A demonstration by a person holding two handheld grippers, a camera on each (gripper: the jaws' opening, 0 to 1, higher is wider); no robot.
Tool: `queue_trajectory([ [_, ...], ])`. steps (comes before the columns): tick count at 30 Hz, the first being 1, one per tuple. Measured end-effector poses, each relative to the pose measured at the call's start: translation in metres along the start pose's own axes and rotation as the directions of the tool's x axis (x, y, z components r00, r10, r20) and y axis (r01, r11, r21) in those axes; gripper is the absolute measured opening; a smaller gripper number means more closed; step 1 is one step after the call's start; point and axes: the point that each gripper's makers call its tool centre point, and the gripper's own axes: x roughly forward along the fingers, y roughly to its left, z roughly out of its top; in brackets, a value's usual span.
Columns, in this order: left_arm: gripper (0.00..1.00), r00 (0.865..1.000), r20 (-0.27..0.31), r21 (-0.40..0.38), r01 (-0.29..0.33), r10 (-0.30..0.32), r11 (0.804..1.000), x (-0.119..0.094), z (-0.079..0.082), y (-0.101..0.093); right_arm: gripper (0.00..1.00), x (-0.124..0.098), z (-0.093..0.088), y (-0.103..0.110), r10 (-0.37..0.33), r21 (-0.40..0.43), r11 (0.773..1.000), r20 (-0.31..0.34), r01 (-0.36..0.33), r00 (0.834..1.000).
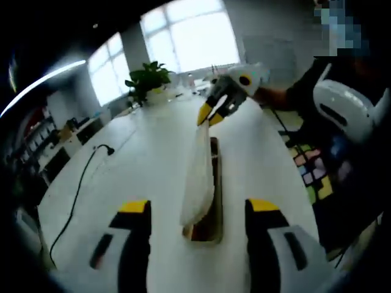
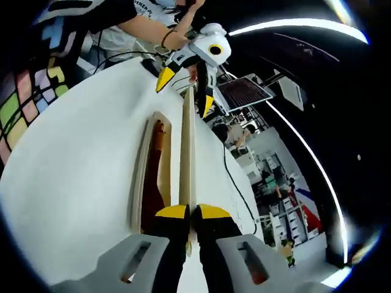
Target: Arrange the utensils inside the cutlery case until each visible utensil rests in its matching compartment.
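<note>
Currently the cutlery case (image 1: 212, 183) lies on the white table (image 1: 153, 159), running from 6 toward 12 o'clock in the left gripper view. Its pale lid (image 2: 187, 152) stands on edge along the case's long side.

1. Right gripper (image 2: 190, 212): jaws pressed together on the near end of the lid at 6 o'clock in the right gripper view. In the left gripper view it appears at 12 o'clock, clamped on the lid's far end.
2. Left gripper (image 1: 200, 210): jaws spread wide, holding nothing, straddling the near end of the case.
3. Case interior: a brown recess is exposed; its contents cannot be made out.

Judged progress: early. The case is open or being opened, and no utensil placement can be confirmed. Sorting each utensil into its compartment appears to remain.
</note>
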Motion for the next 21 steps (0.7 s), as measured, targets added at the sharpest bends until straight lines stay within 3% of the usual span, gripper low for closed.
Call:
queue_trajectory([
  [2,0.68,0.999,-0.043,-0.015,0.023,-0.023,1.0,0.008,-0.003,0.0,0.02,0.001,-0.001,0.001,-0.024,-0.073,0.997,-0.028,0.021,0.999],
  [5,0.69,0.993,-0.103,-0.011,0.058,-0.059,0.998,0.019,-0.007,-0.005,0.02,0.003,0.003,0.007,-0.027,-0.11,0.994,-0.032,0.023,0.999],
  [10,0.67,0.986,-0.132,-0.047,0.093,-0.098,0.995,0.037,-0.004,-0.006,0.03,0.004,0.003,0.009,-0.062,-0.184,0.982,-0.063,0.049,0.996],
  [15,0.64,0.977,-0.176,-0.078,0.104,-0.116,0.992,0.047,-0.009,-0.002,0.03,0.004,-0.001,-0.001,-0.161,-0.297,0.947,-0.1,0.125,0.982],
  [21,0.63,0.964,-0.207,-0.107,0.145,-0.165,0.984,0.061,-0.018,-0.015,0.03,0.005,0.002,-0.002,-0.201,-0.395,0.907,-0.103,0.145,0.974],
])
